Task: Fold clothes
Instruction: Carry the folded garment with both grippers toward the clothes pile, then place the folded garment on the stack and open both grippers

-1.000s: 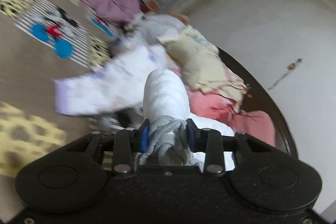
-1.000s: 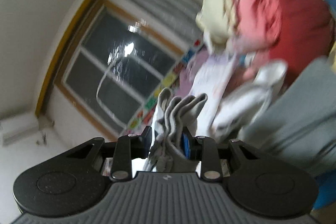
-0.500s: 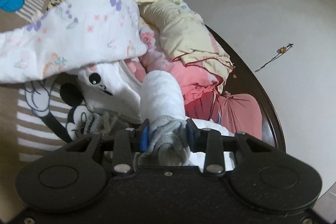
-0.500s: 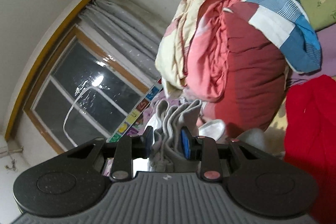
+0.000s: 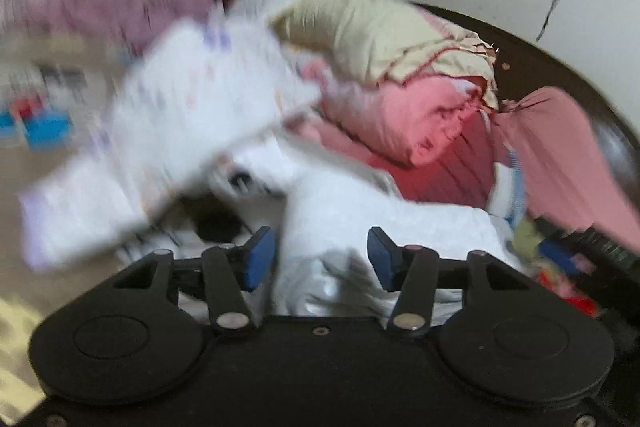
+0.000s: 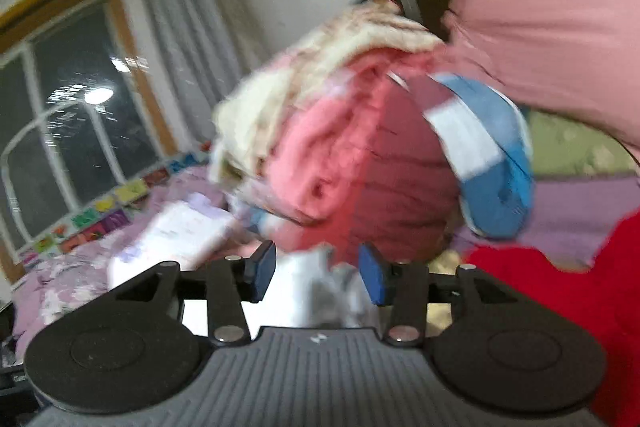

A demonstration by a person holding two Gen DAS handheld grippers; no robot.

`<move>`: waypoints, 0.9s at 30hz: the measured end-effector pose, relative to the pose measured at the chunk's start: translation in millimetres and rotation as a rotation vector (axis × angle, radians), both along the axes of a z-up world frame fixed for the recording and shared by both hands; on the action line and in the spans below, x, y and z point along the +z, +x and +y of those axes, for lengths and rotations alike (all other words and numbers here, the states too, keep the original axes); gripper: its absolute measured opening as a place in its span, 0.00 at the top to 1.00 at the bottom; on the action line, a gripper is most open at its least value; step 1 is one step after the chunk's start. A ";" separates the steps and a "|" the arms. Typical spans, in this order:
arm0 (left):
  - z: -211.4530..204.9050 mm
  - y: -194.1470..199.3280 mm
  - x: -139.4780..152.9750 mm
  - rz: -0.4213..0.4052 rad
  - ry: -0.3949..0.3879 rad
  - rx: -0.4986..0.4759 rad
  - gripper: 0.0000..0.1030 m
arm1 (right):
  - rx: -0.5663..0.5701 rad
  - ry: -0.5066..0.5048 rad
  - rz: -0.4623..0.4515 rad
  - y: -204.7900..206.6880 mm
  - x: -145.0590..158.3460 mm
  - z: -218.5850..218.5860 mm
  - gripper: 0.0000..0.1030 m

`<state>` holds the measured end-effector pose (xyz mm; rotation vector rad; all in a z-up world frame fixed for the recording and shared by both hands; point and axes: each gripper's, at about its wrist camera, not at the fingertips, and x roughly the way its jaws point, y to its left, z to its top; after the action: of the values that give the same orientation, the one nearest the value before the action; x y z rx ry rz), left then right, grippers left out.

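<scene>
A white padded garment with a grey cuff lies between the blue pads of my left gripper. Its jaws are opening and stand clear of the cloth. In the right wrist view the grey and white end of that garment sits between the pads of my right gripper. These jaws are opening too, with gaps beside the cloth. Just beyond both grippers rises a heap of clothes: a cream piece, a pink one and a dark red one.
A white flowered garment lies blurred to the left over the patterned bedsheet. A blue and white striped cloth and a red garment are at the right. The dark curved headboard, wall and a curtained window stand behind.
Both grippers have let go of the white and grey garment, their jaws wider apart. Both views have rolled and swung, and the picture is now blurred.
</scene>
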<state>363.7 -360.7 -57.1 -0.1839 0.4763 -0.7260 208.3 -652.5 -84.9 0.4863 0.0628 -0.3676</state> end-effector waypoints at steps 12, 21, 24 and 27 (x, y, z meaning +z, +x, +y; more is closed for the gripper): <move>-65.4 8.7 -19.5 -0.145 0.197 -0.112 0.51 | 0.106 -0.150 0.237 65.6 -31.8 38.3 0.55; -92.6 -9.5 -55.4 -0.210 0.298 -0.115 0.47 | 0.094 -0.126 0.261 69.0 -52.9 30.3 0.57; -97.9 -6.5 -58.3 -0.191 0.331 -0.114 0.47 | 0.104 -0.127 0.255 63.4 -57.6 36.8 0.57; -87.4 -3.8 -41.4 -0.140 0.315 -0.112 0.47 | 0.098 -0.141 0.240 60.3 -55.3 44.7 0.56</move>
<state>359.9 -448.1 -98.5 0.1892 0.4637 -0.7574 268.6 -607.9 -140.2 0.2971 0.2906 -0.3308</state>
